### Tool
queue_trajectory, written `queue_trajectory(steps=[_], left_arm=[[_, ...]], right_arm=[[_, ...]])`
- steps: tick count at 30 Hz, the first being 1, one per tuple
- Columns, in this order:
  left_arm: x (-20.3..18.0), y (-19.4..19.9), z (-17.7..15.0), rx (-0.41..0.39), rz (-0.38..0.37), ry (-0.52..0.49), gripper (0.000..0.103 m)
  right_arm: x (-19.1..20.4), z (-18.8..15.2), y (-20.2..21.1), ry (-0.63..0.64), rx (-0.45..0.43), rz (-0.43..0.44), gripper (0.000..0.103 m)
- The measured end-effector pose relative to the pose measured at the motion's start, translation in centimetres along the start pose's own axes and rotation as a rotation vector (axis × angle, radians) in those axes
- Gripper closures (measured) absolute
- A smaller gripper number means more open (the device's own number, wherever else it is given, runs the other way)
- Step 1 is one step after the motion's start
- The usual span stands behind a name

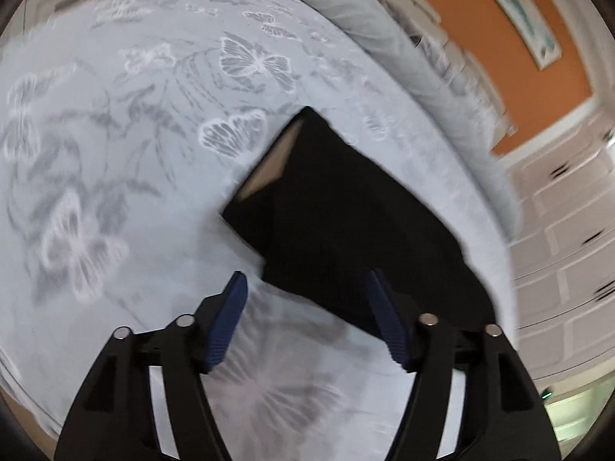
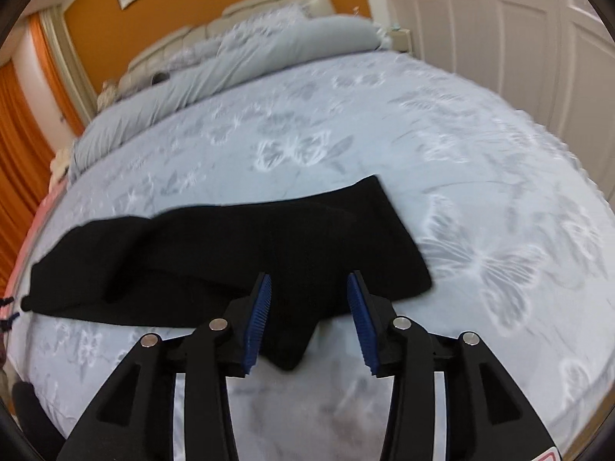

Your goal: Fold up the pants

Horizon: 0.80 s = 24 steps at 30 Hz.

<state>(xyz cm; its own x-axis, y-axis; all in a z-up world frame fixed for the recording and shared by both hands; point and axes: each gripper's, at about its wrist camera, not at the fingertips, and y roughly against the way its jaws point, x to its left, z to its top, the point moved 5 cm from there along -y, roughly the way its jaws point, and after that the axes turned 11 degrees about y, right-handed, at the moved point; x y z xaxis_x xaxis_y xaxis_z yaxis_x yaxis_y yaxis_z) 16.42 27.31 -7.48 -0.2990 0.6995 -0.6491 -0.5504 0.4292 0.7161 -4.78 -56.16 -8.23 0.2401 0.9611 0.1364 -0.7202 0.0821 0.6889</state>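
Black pants lie flat on the butterfly-print bed, apparently already folded lengthwise. Left gripper and right gripper hover at the near edge, jaws wide, holding nothing. Recommended: pinch every layer at the edge, lift evenly, keep edges aligned.
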Motion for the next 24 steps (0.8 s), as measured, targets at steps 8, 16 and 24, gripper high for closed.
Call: queue_trajectory(steps=[8, 16, 24], left_arm=[[-1.7, -5.2, -2.2, 0.122, -0.043, 0.126, 0.015], [-1.0, -8.9, -1.0, 0.184, -0.001, 0.236, 0.054], [-0.8, -9.4, -0.7, 0.222, 0.051, 0.227, 0.061]], right_arm=[[2.1, -2.6, 3.5, -0.120, -0.064, 0.153, 0.044], [5.9, 1.3, -1.0, -0.362, -0.005, 0.449, 0.041], [13.8, 5.8, -10.2, -0.302, 0.247, 0.397, 0.039]])
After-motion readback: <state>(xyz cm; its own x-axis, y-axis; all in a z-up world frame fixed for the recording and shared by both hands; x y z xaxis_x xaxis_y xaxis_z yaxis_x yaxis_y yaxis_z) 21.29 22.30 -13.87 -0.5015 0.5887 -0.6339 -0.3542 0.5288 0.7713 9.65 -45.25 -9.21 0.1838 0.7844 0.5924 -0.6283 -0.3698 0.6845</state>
